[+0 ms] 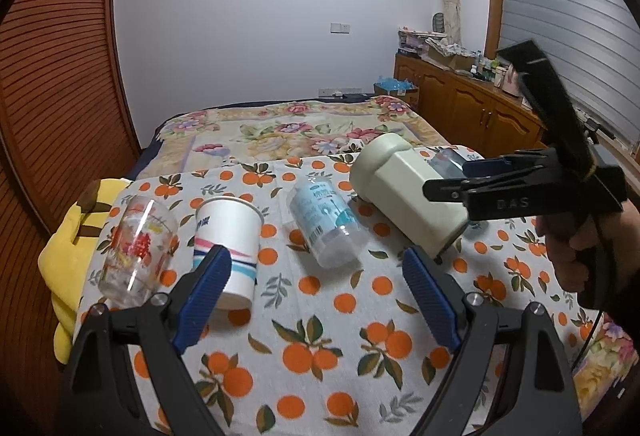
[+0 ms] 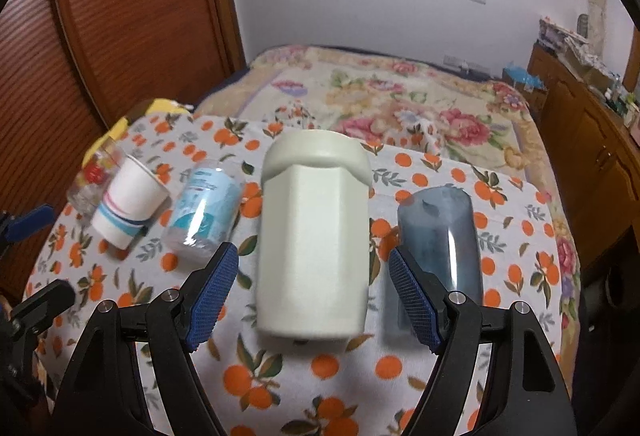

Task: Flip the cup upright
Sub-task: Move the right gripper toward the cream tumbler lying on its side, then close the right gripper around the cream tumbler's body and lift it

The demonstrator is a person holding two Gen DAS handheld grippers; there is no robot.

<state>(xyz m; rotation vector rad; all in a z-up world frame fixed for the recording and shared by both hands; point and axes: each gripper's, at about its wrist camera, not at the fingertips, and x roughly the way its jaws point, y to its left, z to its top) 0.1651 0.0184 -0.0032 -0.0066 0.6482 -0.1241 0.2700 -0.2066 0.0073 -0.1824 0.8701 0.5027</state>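
Several cups lie on their sides on an orange-print cloth (image 1: 320, 316): a printed glass (image 1: 136, 248), a white paper cup (image 1: 232, 248), a clear cup with a blue label (image 1: 326, 220), a cream mug (image 1: 408, 192) and a smoky blue cup (image 2: 440, 236). My right gripper (image 2: 312, 300) is open, its blue pads on either side of the cream mug (image 2: 316, 240), not touching. It also shows in the left wrist view (image 1: 452, 192) beside the mug. My left gripper (image 1: 320, 296) is open and empty, above the cloth in front of the paper cup and the labelled cup.
The cloth covers a small table at the foot of a bed with a floral blanket (image 1: 288, 128). A yellow plush (image 1: 72, 236) hangs off the left edge. A wooden wardrobe (image 1: 52, 76) stands at left and a cluttered wooden sideboard (image 1: 472, 96) at right.
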